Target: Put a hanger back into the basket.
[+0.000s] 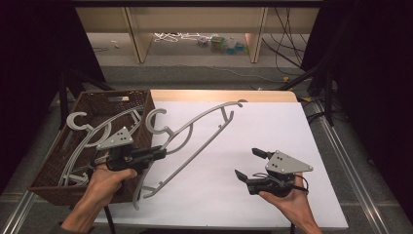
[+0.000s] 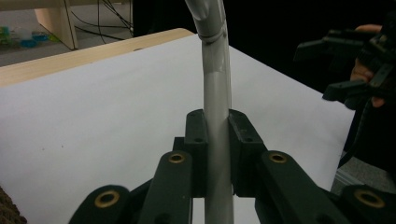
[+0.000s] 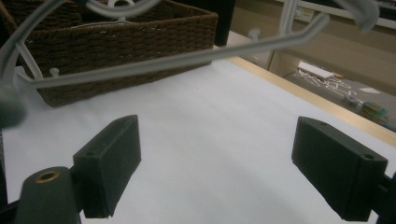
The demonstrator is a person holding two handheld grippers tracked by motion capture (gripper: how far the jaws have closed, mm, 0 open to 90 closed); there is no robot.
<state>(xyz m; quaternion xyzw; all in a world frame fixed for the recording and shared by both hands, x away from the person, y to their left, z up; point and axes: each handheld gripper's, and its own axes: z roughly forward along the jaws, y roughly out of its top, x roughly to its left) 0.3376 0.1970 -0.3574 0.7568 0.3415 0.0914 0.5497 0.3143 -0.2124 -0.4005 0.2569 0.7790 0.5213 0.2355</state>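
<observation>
A grey plastic hanger hangs tilted over the white table top, its hook near the basket's right wall. My left gripper is shut on one of its arms. In the left gripper view the hanger's arm runs up between the pads, which press on both sides. My right gripper sits low over the table's right front, open and holding nothing. Its own view shows the two pads far apart over bare table, with the hanger's bar crossing ahead. The right gripper also appears at the right of the left gripper view.
A brown wicker basket stands at the table's left edge and holds another grey hanger. In the right gripper view, the basket is behind the bar. The table's far edge is a wooden strip. Wooden furniture legs and cables lie beyond.
</observation>
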